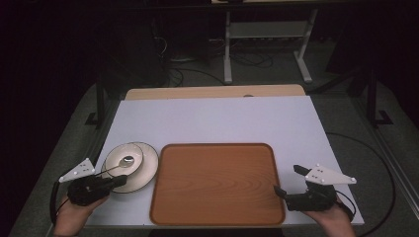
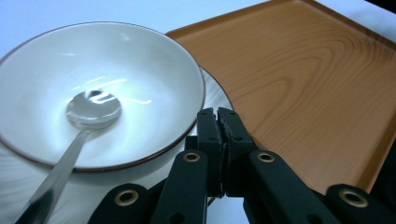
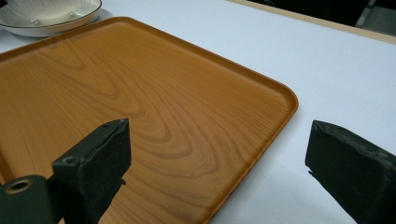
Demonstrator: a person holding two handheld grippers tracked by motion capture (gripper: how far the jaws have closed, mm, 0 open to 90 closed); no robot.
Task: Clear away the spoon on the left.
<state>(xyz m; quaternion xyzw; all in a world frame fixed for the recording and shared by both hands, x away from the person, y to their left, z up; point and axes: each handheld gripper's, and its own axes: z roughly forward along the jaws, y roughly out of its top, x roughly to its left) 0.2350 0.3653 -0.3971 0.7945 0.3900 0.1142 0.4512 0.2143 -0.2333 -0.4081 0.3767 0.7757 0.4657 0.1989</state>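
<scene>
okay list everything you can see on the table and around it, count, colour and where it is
tray: one, orange-brown wood grain, front centre of the table, nothing on it.
plate: one, white with a dark rim line, left of the tray, under the bowl.
bowl: one, white with a dark rim line, on the plate.
spoon: one, silver, its scoop lying in the bowl, its handle over the rim.
table: one, pale top with a wooden far edge.
metal frame: one, white, on the floor beyond the table.
left gripper: one, black, jaws together, at the plate's near edge.
right gripper: one, black, jaws apart, at the tray's right front corner.
</scene>
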